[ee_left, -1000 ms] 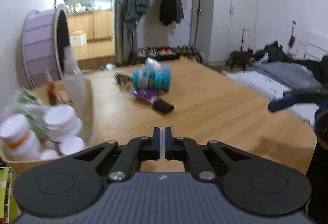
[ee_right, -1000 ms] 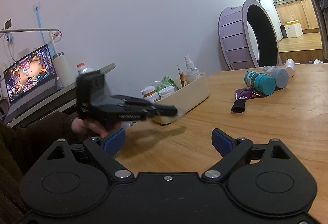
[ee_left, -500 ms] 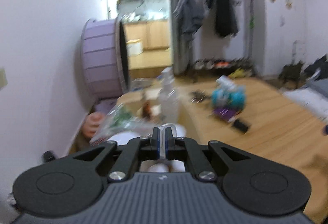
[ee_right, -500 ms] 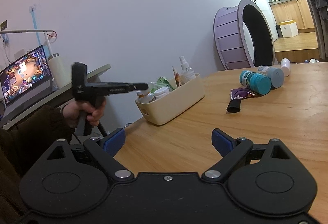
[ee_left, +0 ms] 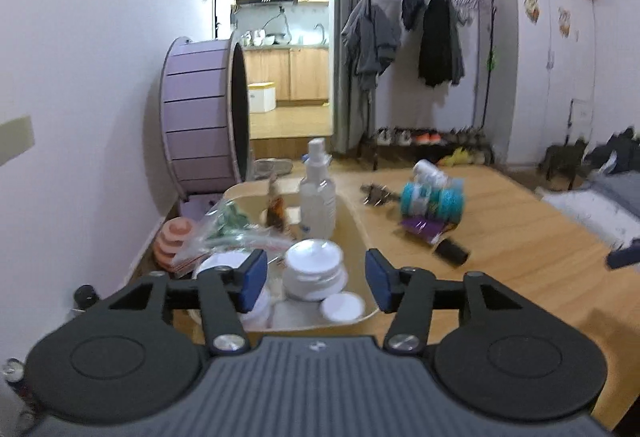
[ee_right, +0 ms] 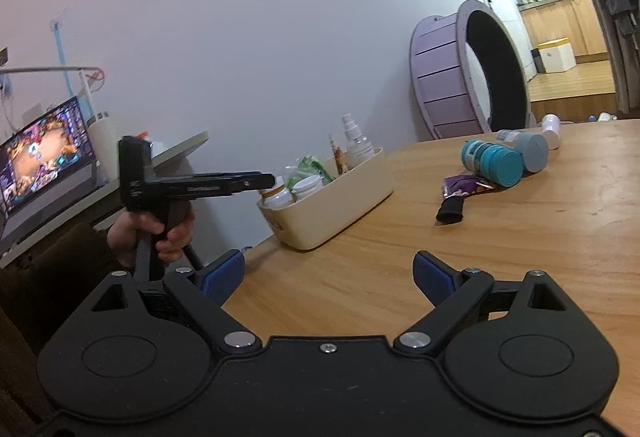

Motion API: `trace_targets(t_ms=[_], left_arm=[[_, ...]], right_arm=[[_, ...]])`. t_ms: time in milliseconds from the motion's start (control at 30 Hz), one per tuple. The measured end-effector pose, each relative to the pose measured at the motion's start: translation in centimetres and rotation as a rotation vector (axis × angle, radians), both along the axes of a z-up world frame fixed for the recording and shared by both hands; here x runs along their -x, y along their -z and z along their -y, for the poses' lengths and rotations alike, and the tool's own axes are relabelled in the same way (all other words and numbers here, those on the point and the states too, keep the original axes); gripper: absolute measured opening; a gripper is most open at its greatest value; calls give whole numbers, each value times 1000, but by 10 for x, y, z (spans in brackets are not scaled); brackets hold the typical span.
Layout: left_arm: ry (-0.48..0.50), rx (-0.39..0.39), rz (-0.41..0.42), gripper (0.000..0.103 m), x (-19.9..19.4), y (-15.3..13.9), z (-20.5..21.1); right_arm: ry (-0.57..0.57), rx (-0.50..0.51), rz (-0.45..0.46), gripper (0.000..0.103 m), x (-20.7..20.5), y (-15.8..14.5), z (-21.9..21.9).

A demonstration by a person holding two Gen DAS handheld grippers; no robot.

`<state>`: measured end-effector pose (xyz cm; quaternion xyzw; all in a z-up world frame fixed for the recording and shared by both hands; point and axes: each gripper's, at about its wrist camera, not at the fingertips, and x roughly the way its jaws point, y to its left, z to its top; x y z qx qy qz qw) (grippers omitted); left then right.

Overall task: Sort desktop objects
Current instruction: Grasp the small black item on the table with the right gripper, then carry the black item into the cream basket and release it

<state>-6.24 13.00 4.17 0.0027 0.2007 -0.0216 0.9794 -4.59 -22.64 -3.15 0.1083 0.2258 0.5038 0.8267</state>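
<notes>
My left gripper [ee_left: 315, 283] hovers at the near end of the cream bin [ee_left: 362, 233], its jaws opening, and nothing is pressed between the blue pads. A white-lidded jar [ee_left: 314, 261] lies in the bin just beyond them, with a clear spray bottle [ee_left: 318, 197] and a green packet [ee_left: 230, 225] further in. On the wooden table [ee_right: 520, 237] lie teal bottles [ee_right: 492, 163], a purple packet [ee_right: 466, 185] and a small black item [ee_right: 450, 213]. The right wrist view shows a hand holding the left gripper [ee_right: 264, 179] at the bin [ee_right: 320, 221]. My right gripper [ee_right: 328, 277] stands open and empty, low over the table's near edge.
A purple cat wheel [ee_left: 200, 117] stands against the wall behind the bin. A laptop [ee_right: 40, 153] sits on a side desk at the left. A clothes rack [ee_left: 424, 49] and a bed [ee_left: 600, 197] lie beyond the table's far side.
My left gripper swung left from the table's middle to the bin, and its shut jaws came apart. The right gripper has kept still and open.
</notes>
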Motion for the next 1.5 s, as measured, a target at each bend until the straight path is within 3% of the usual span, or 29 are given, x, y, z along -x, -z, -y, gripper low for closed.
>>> trace_targets(t_ms=[133, 333, 467, 667, 900, 1033, 1100, 1233, 1500], left_arm=[[61, 59, 8, 56, -4, -1, 20], [167, 135, -35, 56, -29, 13, 59], [207, 184, -46, 56, -38, 23, 68], [177, 204, -46, 56, -41, 40, 60], [171, 166, -17, 56, -30, 42, 61], [142, 183, -32, 56, -26, 44, 59], [149, 182, -32, 56, -25, 44, 59], [163, 184, -21, 56, -21, 42, 58], [153, 204, -10, 56, -18, 40, 52]], right_arm=[[66, 8, 0, 91, -11, -7, 4], [148, 97, 44, 91, -36, -19, 0], [138, 178, 72, 91, -60, -23, -12], [86, 288, 52, 90, -97, -14, -50], [74, 378, 19, 64, -126, 3, -96], [79, 415, 3, 61, -139, 17, -117], [87, 426, -6, 59, -143, 24, -121], [101, 447, -3, 33, -147, 35, -127], [136, 408, 2, 15, -145, 26, -119]])
